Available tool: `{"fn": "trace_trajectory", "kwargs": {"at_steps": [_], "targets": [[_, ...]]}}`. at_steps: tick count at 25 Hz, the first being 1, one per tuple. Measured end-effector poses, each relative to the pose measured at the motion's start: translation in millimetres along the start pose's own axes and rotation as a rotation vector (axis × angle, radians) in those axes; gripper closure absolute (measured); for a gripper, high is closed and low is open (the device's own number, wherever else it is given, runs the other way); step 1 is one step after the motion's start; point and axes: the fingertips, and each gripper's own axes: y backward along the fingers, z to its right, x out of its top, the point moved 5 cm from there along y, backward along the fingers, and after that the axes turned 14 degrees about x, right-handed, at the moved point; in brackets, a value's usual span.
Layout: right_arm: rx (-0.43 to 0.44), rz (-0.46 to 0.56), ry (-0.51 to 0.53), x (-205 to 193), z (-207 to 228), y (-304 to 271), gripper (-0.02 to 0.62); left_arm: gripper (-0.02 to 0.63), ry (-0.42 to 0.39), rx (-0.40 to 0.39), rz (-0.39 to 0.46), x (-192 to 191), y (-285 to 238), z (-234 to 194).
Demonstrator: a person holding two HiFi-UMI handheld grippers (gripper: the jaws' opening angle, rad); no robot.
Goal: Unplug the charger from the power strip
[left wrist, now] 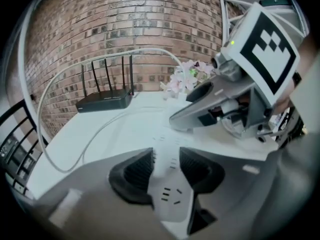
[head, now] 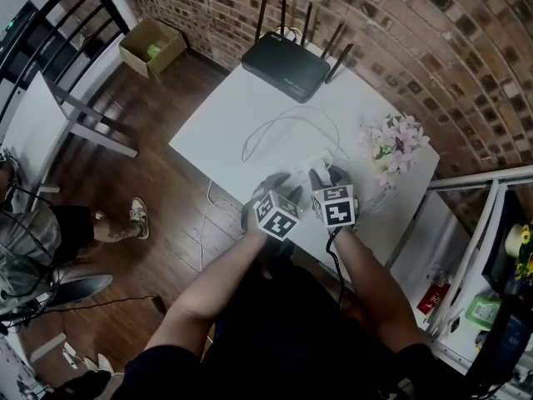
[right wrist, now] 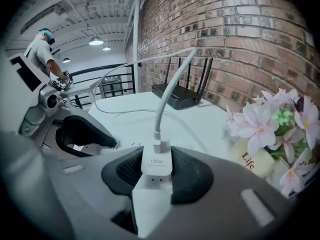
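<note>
A white power strip (left wrist: 167, 194) lies on the white table (head: 225, 115) near its front edge. My left gripper (left wrist: 166, 166) straddles the strip, its dark pads on either side, and I see no squeeze on it. A white charger (right wrist: 157, 164) marked 100W stands plugged into the strip (right wrist: 152, 209), and a white cable (right wrist: 167, 89) rises from its top. My right gripper (right wrist: 157, 176) has its pads against both sides of the charger. In the head view both grippers sit side by side, the left (head: 279, 183) next to the right (head: 331, 175).
A black router (head: 285, 63) with antennas stands at the table's back. Pink flowers (head: 396, 144) sit at the right edge, close to my right gripper. The cable (head: 275, 127) loops across the table's middle. A cardboard box (head: 152, 46) and another person's leg (head: 108, 223) are on the floor at left.
</note>
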Motion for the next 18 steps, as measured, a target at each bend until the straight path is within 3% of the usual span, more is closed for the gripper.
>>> {"fn": "trace_trajectory", "kwargs": {"at_steps": [18], "targets": [[-0.055,0.043,0.007,6.6,-8.5,5.9,0.456,0.436,-0.015,-0.03,-0.026,0.5,1.3,-1.8]]}}
